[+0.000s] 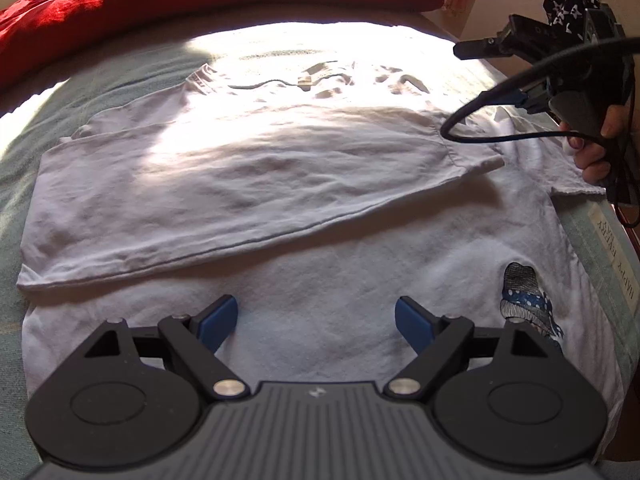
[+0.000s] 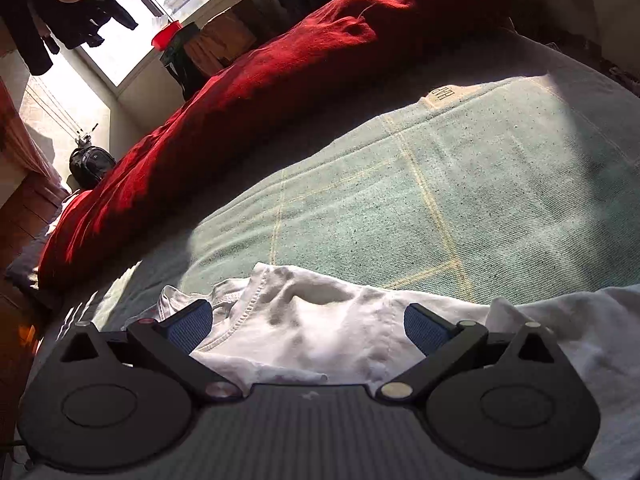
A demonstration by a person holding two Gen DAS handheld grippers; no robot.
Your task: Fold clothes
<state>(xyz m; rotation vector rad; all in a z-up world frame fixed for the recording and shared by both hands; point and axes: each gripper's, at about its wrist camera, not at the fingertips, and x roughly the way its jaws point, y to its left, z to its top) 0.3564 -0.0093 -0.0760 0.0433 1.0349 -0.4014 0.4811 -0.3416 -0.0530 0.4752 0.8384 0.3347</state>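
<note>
Sunlit bed (image 2: 480, 184) with a green checked cover fills both views; a red quilt (image 2: 224, 120) is heaped along its far edge. On the cover lies a white shirt (image 1: 360, 280), spread flat, with one side panel already folded across its body and a small printed figure (image 1: 528, 304) near the hem. The left gripper (image 1: 316, 320) hangs over the lower shirt, jaws wide apart, nothing between them. The right gripper (image 2: 308, 320), held in a hand (image 1: 592, 152) at the shirt's far side, also stands with jaws spread; bunched collar and sleeve cloth lies between its fingers (image 2: 428, 328), but the pads do not press on it. Likely risks: closing on that rumpled bunch would probably catch several layers and drag the finished fold askew; a loose cable (image 1: 500, 100) trailing over the sleeve could snag the cloth; strong glare may hide the edges.
</note>
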